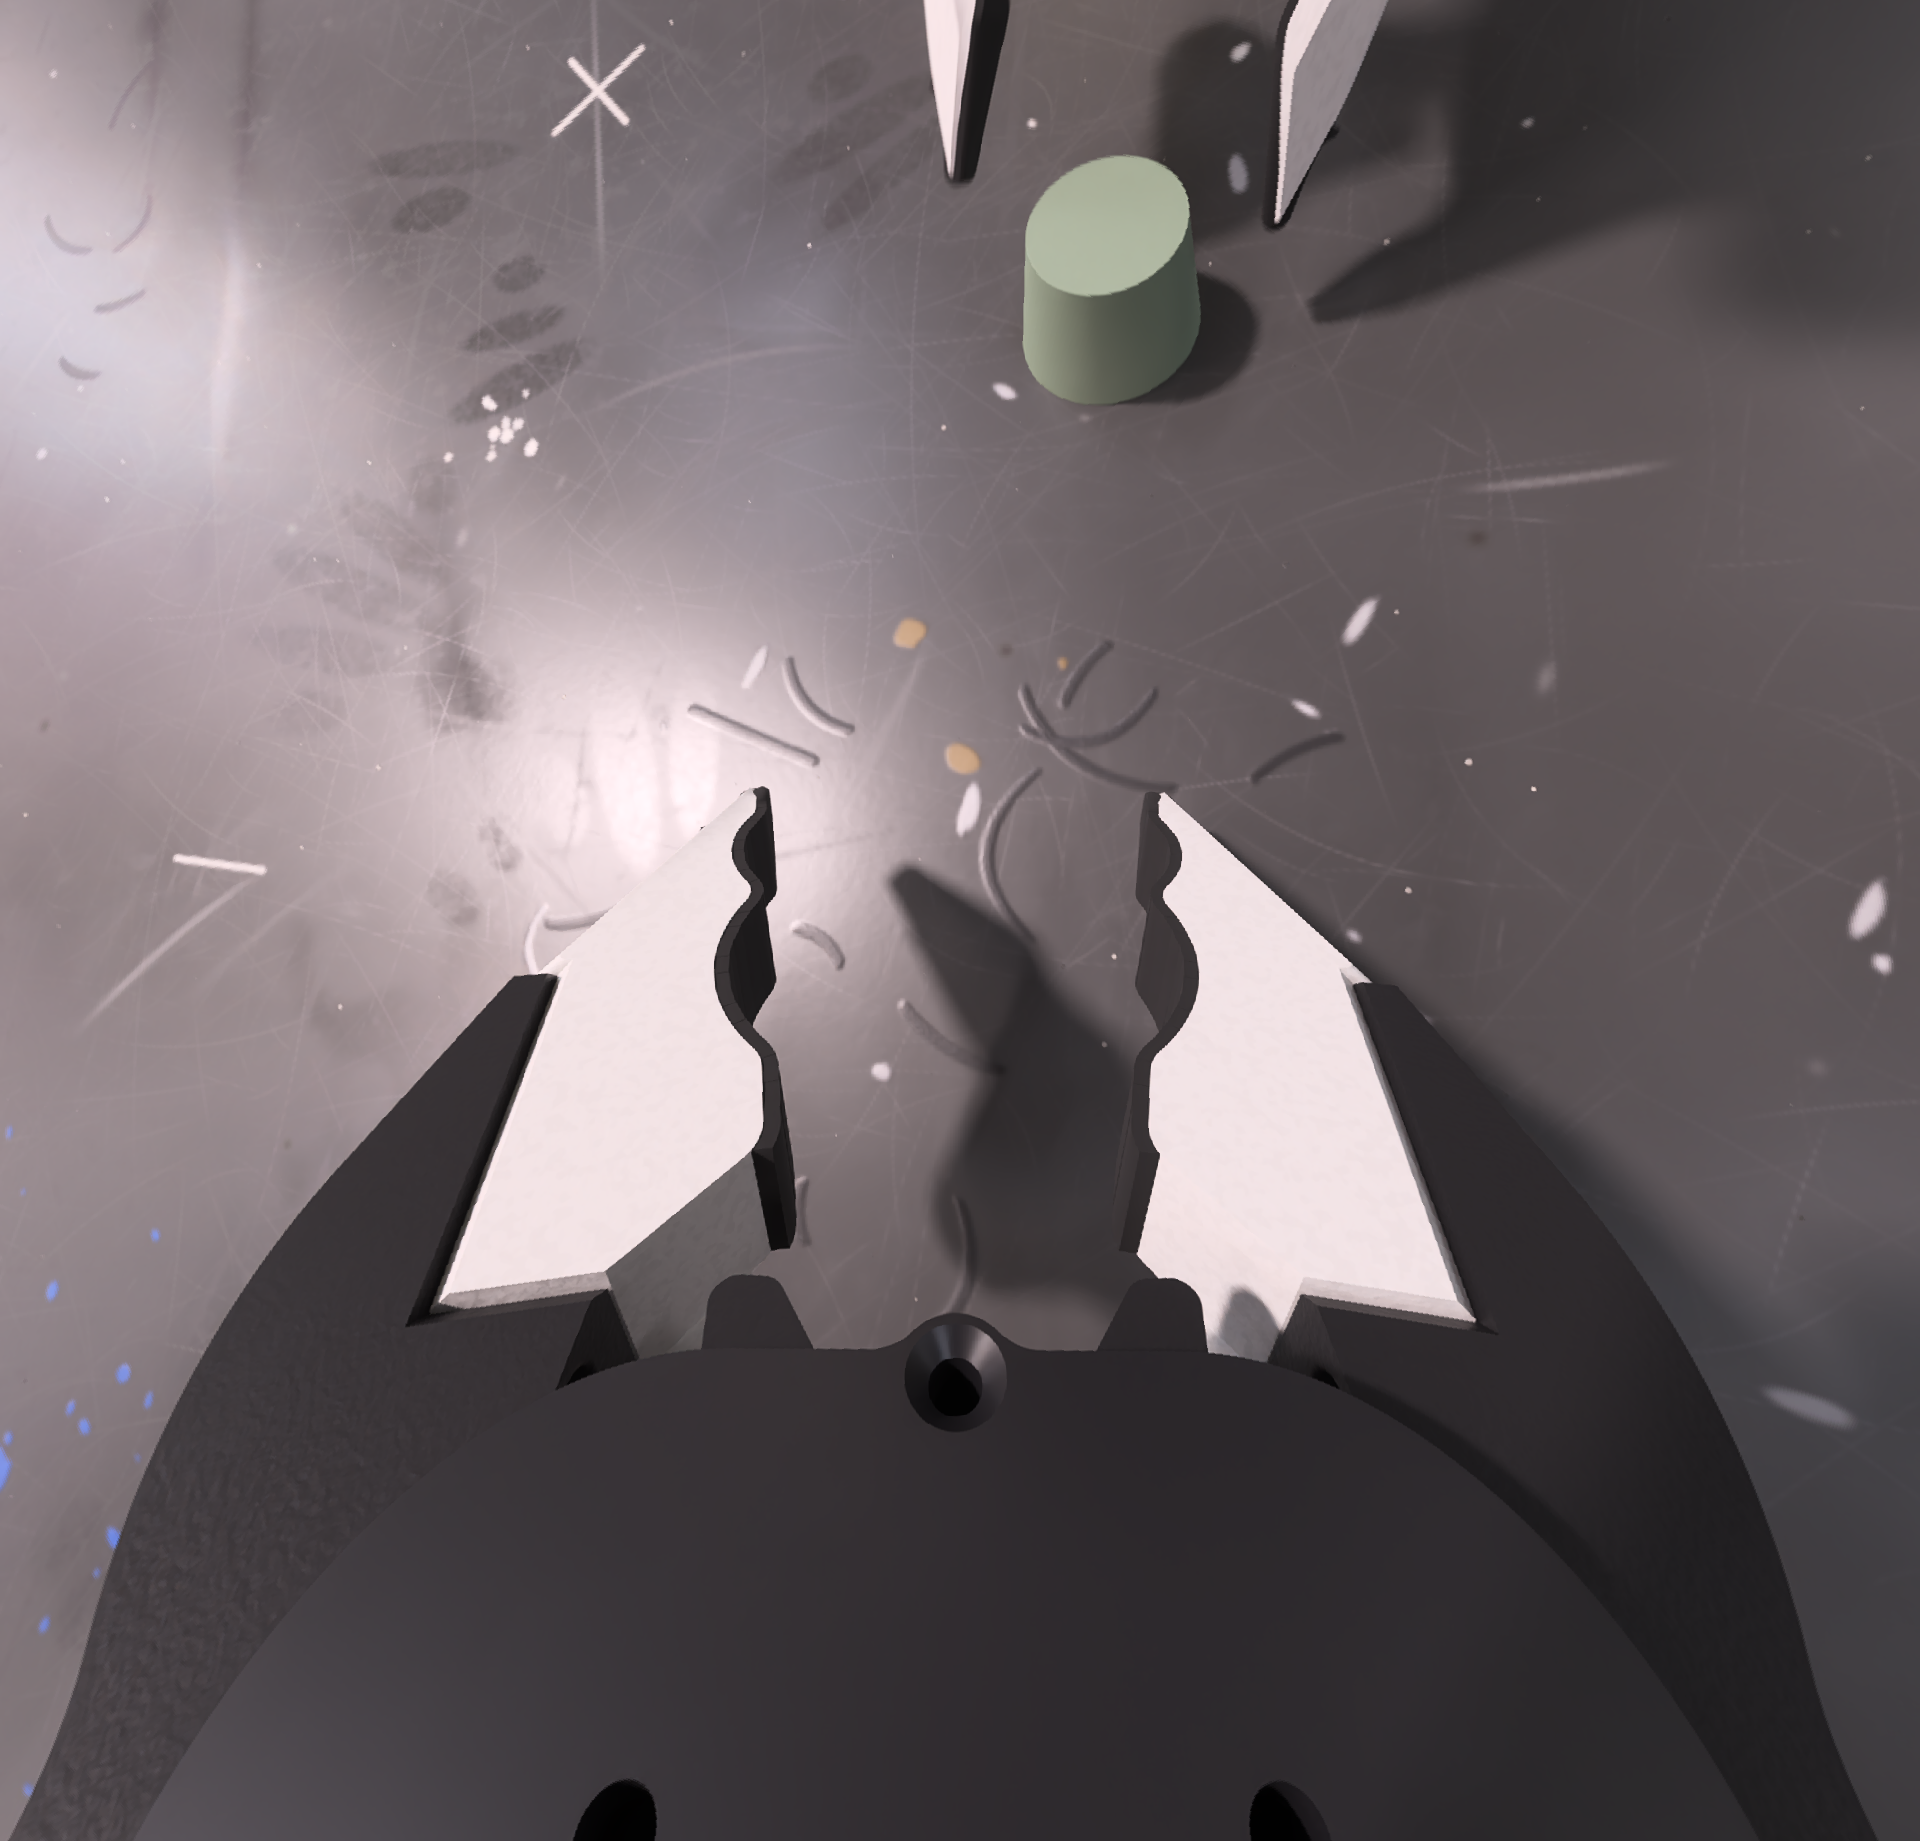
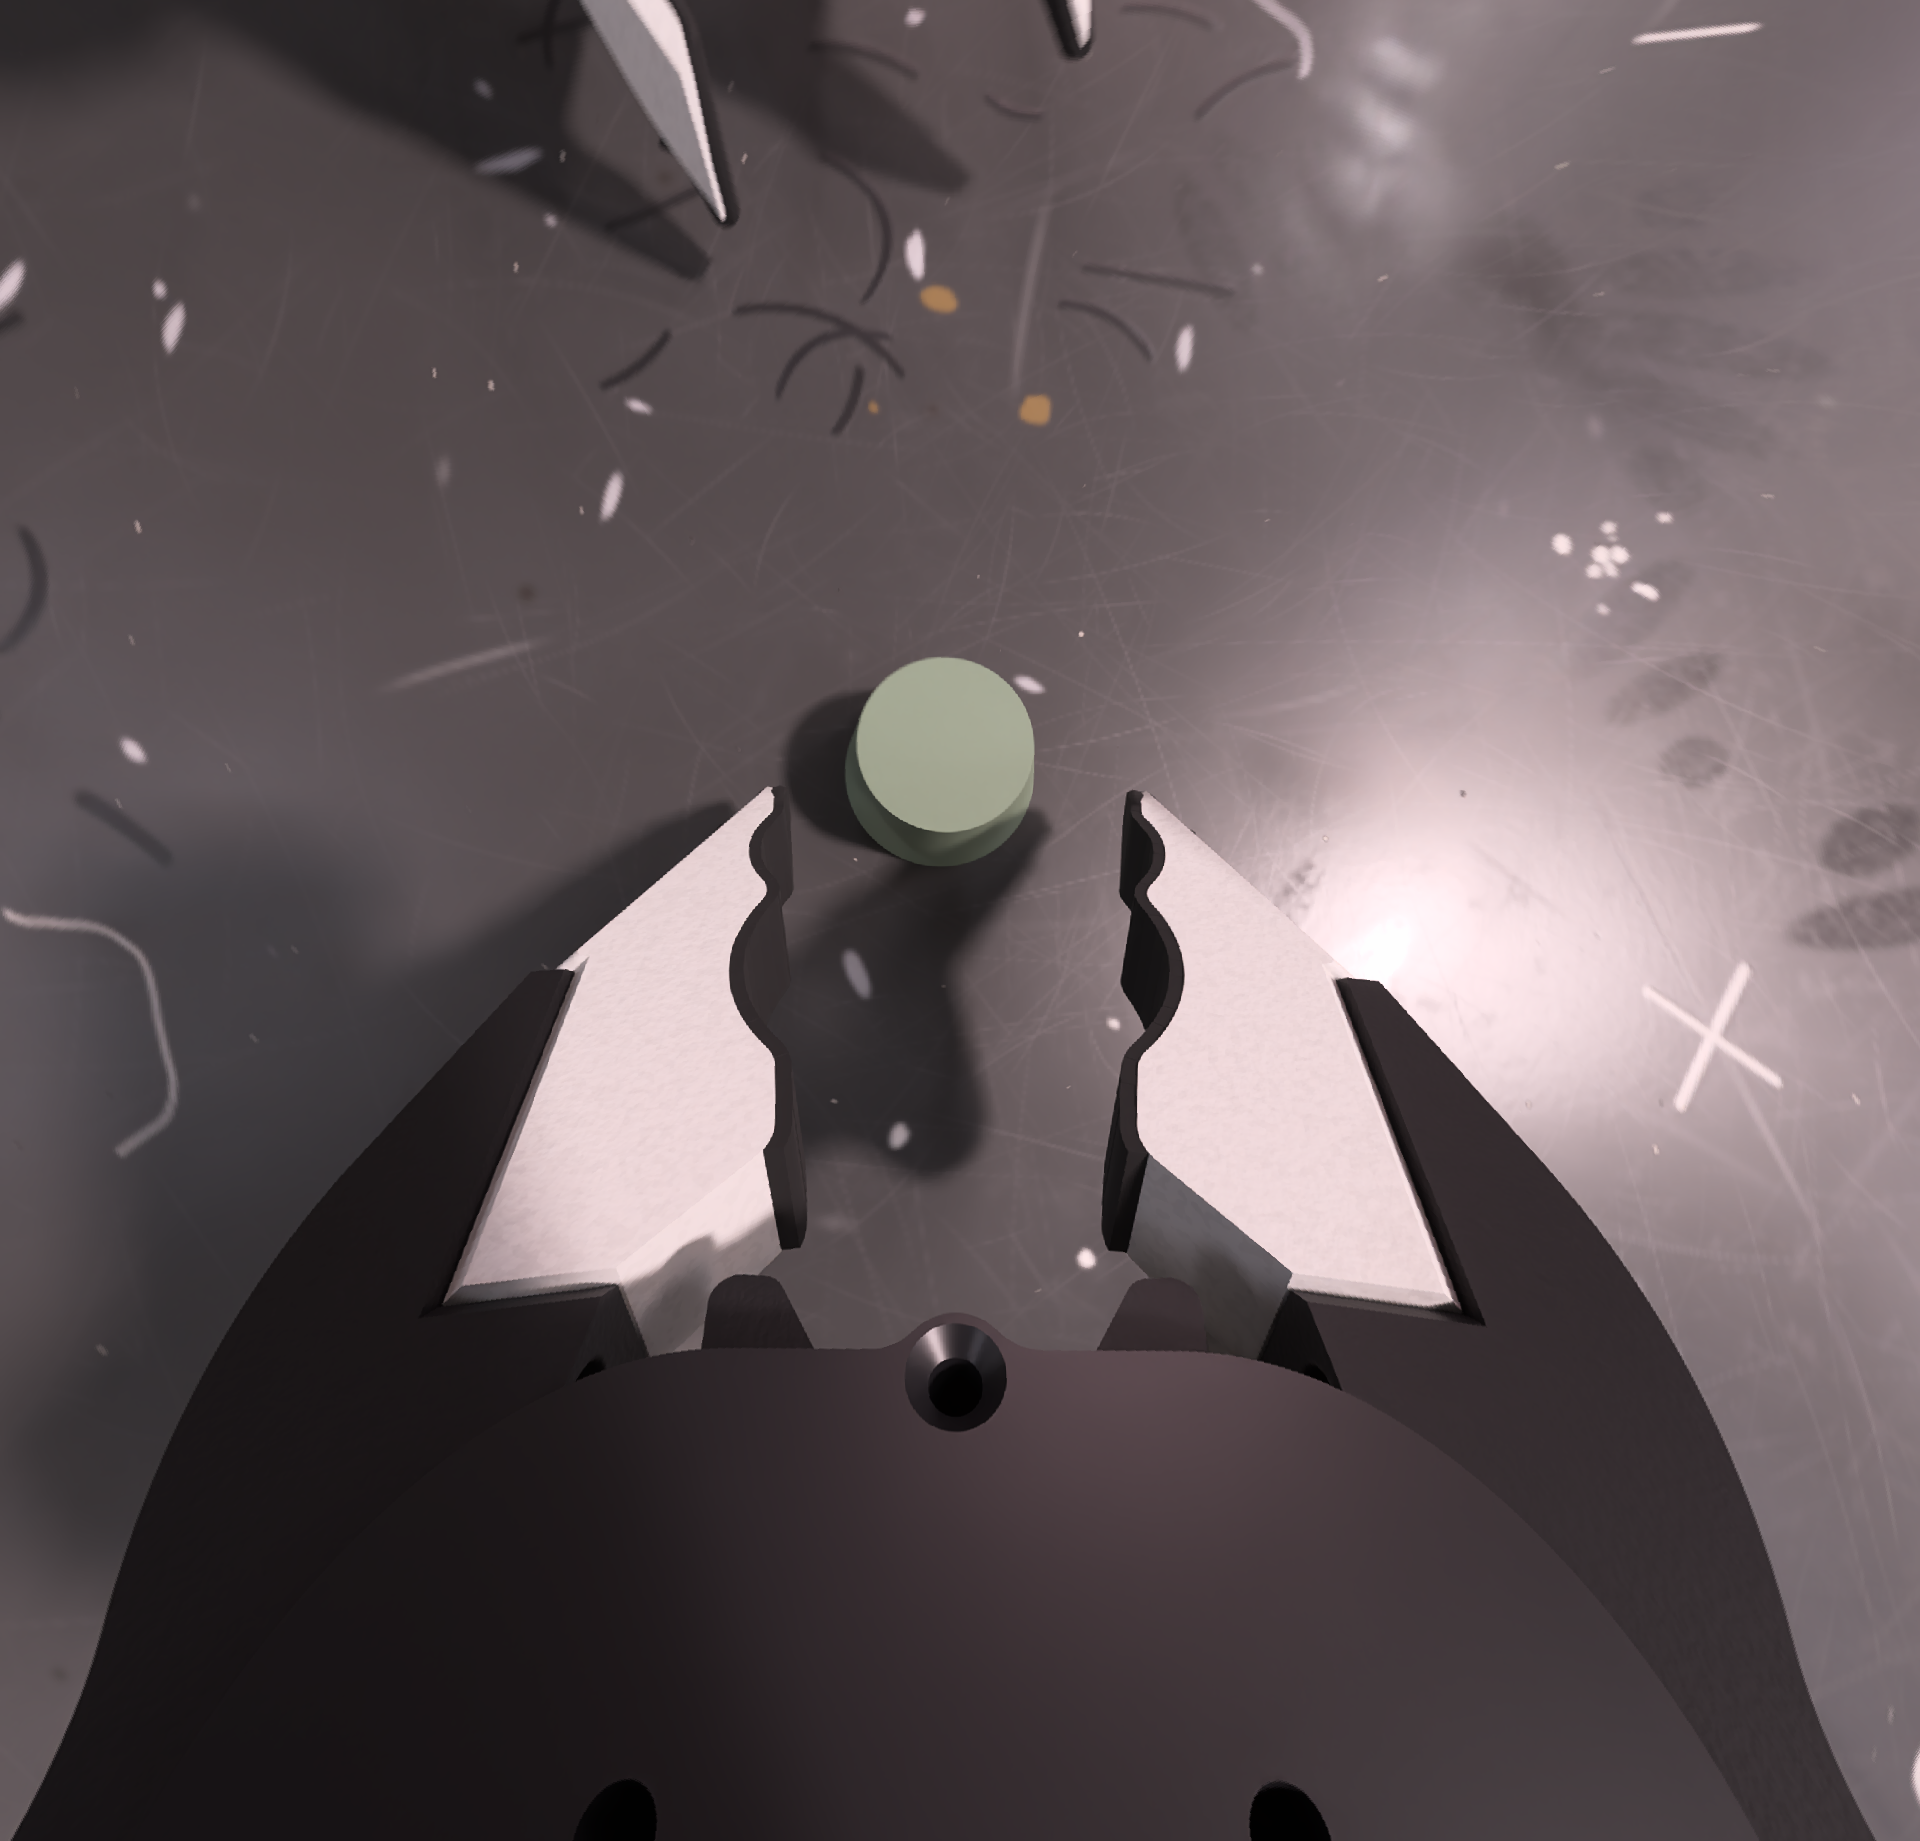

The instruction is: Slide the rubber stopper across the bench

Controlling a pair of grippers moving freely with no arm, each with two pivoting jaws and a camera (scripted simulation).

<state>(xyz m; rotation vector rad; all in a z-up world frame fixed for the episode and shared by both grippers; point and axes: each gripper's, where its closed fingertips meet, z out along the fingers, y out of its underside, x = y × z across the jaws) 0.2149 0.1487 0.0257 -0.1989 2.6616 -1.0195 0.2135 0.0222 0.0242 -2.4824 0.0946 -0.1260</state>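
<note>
A pale green rubber stopper (image 1: 1110, 279) stands upright on the scratched grey bench (image 1: 416, 544). My left gripper (image 1: 956, 799) is open and empty, well short of the stopper. My right gripper (image 2: 951, 799) is open, with the stopper (image 2: 943, 761) just beyond its fingertips and centred on the gap, not touched. In the left wrist view the right gripper (image 1: 1117, 196) hangs point-down behind the stopper, one finger either side. In the right wrist view the left gripper (image 2: 899, 134) shows at the top, far past the stopper.
A white X mark (image 1: 597, 90) is drawn on the bench, left of the stopper; it also shows in the right wrist view (image 2: 1712, 1038). Scratches, pale flecks and small orange spots (image 1: 961, 757) cover the surface.
</note>
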